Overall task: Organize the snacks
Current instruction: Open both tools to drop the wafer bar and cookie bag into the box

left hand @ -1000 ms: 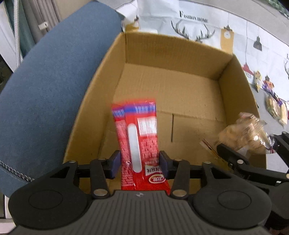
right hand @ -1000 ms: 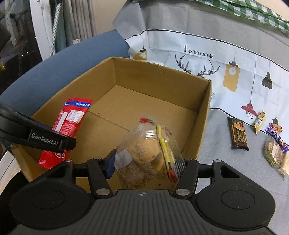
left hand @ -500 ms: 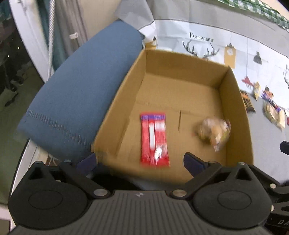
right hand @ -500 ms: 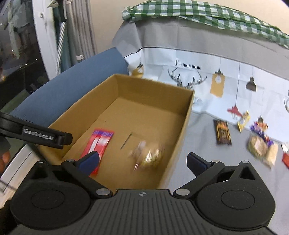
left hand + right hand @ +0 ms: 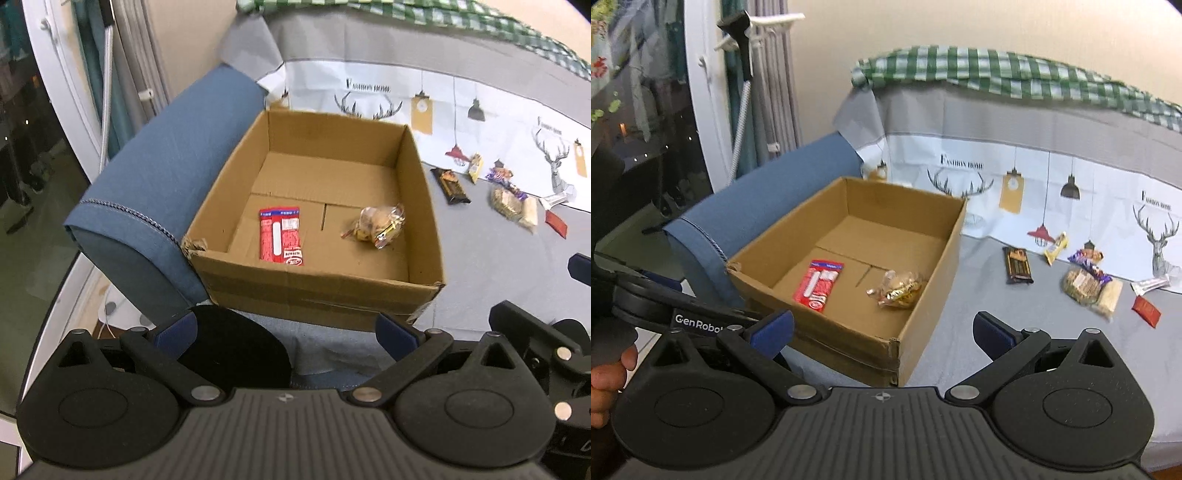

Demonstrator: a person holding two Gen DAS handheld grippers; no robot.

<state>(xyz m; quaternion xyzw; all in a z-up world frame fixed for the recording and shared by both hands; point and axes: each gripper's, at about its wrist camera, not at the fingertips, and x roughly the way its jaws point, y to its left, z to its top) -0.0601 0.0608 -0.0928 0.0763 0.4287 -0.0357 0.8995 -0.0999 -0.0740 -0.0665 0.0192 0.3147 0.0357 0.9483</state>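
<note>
Snacks lie in two places: a flat red foil packet (image 5: 280,236) and a clear bag of cookies (image 5: 380,223) rest apart on the floor of the open brown cardboard box (image 5: 317,291), while a dark chocolate bar (image 5: 1017,265) and other wrapped snacks (image 5: 1087,284) lie on the grey cloth (image 5: 982,295) beside the box's right wall. The left gripper (image 5: 286,330) and the right gripper (image 5: 882,326) both stand wide and empty, outside the box's near wall.

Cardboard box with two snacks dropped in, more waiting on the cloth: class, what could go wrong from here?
1. The cardboard box has a torn near corner; a bump from a gripper could tear it further.
2. The clear cookie bag lies loose, so later snacks dropped on it might crush it.
3. The snacks on the cloth lie bunched together, so the open right gripper may catch two at once.
</note>
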